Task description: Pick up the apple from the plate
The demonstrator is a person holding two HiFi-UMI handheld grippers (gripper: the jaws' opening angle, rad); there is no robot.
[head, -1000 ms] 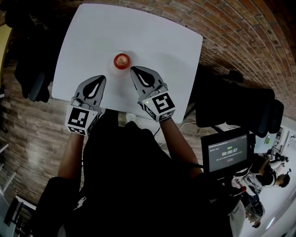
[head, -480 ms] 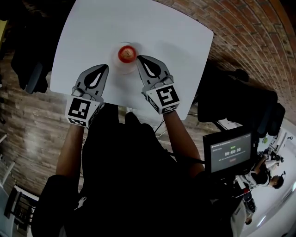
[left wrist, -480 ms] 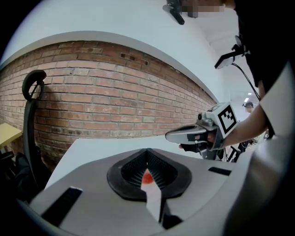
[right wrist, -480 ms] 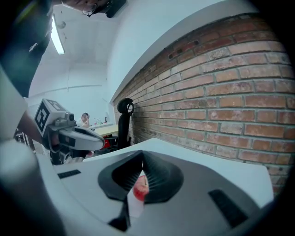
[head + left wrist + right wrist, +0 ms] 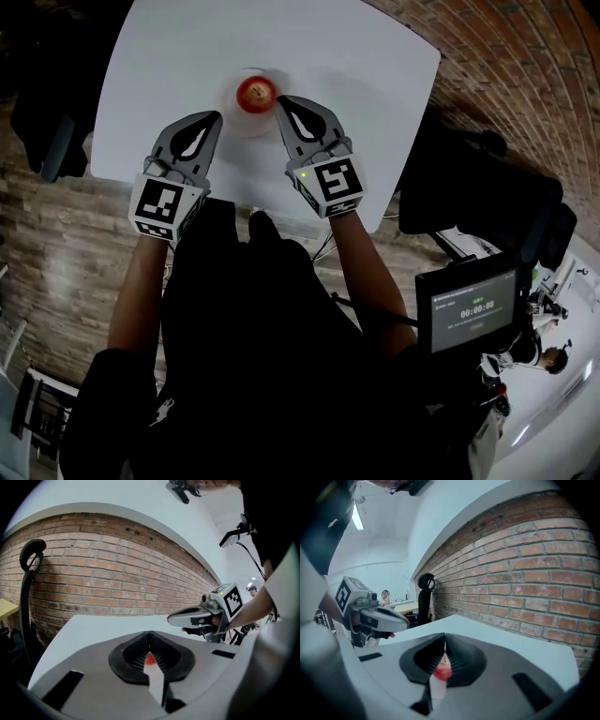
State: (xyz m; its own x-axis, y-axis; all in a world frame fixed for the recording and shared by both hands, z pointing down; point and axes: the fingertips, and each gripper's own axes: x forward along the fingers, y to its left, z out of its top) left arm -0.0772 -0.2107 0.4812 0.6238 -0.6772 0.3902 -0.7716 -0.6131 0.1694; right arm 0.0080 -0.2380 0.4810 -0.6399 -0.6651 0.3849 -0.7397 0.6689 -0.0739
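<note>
On the white desk [image 5: 356, 84], the apple [image 5: 256, 91] sits on its plate [image 5: 246, 125] between my left gripper [image 5: 215, 115] and right gripper [image 5: 279, 98], both jaws clenched empty: approach stage, I judge; next, spread one pair to straddle the apple.

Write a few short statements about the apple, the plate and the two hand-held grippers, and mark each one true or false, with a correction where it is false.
1. The apple lies on the plate. True.
2. The right hand-held gripper grips the apple. False: its jaws are shut and empty, and its tip is beside the apple.
3. The left hand-held gripper is shut with nothing in it. True.
4. The table is black. False: it is white.
</note>
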